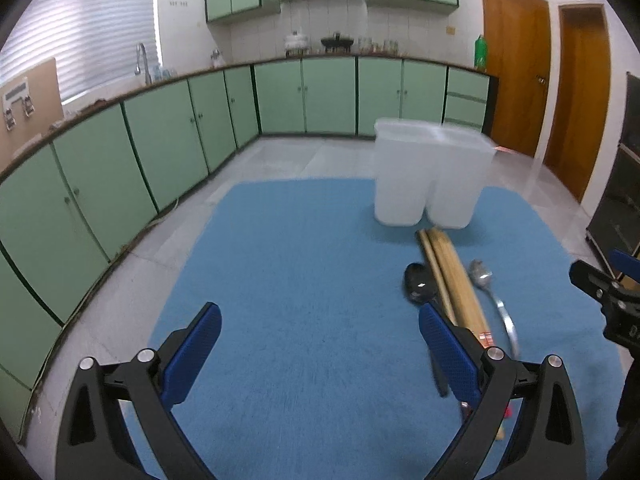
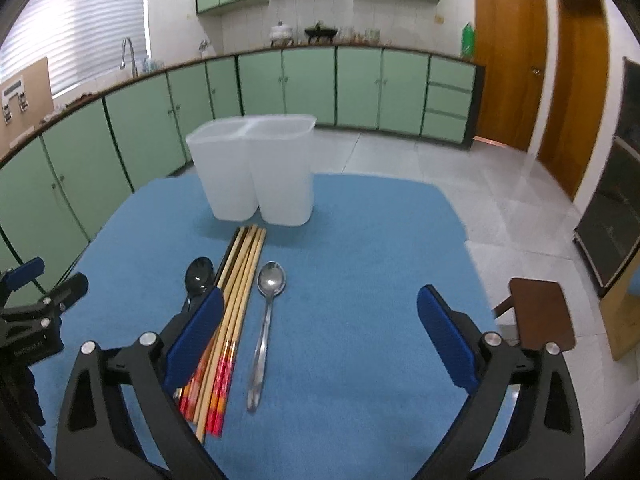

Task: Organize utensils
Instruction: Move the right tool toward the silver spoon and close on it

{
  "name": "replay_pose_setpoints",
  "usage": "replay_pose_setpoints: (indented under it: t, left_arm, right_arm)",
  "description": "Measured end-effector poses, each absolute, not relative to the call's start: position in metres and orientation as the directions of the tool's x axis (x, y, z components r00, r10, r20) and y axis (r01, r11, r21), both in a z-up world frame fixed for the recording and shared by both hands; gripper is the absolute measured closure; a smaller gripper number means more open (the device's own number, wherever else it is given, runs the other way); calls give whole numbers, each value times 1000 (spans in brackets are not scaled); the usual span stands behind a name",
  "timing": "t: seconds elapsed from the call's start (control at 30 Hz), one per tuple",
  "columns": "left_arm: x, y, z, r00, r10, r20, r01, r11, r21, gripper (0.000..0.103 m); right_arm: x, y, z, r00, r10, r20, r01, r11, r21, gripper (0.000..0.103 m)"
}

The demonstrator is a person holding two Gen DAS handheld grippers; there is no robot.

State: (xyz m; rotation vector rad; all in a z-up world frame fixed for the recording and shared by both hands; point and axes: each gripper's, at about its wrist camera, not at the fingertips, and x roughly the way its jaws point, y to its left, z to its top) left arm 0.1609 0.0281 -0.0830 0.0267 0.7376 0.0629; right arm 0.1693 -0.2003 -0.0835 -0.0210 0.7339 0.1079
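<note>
Utensils lie side by side on a blue mat [image 2: 360,280]: a bundle of wooden chopsticks [image 2: 236,300] in the middle, a black spoon [image 2: 199,274] on its left, and a metal spoon [image 2: 269,304] on its right, none of them yet sorted. All three run lengthwise away from the cameras, bowls and plain chopstick tips pointing toward a translucent two-compartment holder [image 2: 256,168] standing upright at the mat's far side, just beyond the chopstick tips; both compartments look empty. In the right wrist view the right gripper [image 2: 320,340] hangs above the mat with jaws spread wide and holding nothing, its left finger over the chopsticks' patterned ends and the metal spoon's handle inside the gap. In the left wrist view the left gripper [image 1: 320,352] is likewise wide apart and empty, with the utensils off toward its right finger and bare mat ahead. Judged from this layout, the right gripper is the nearer one, and a grasp would need to close across the shafts, crosswise to their long axis, before carrying a piece forward to the holder.
</note>
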Motion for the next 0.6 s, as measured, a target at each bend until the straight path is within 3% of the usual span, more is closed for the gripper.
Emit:
replay_pose_setpoints:
  t: [0.33, 0.6]
  left_arm:
    - [195, 34, -120, 671, 68, -738, -76, 997, 22, 6]
    - [207, 31, -130, 656, 55, -752, -53, 998, 27, 6]
  right_arm:
    - [236, -174, -136, 597, 140, -790, -173, 984, 44, 37]
    - [250, -169, -153, 538, 175, -824, -190, 978, 84, 49]
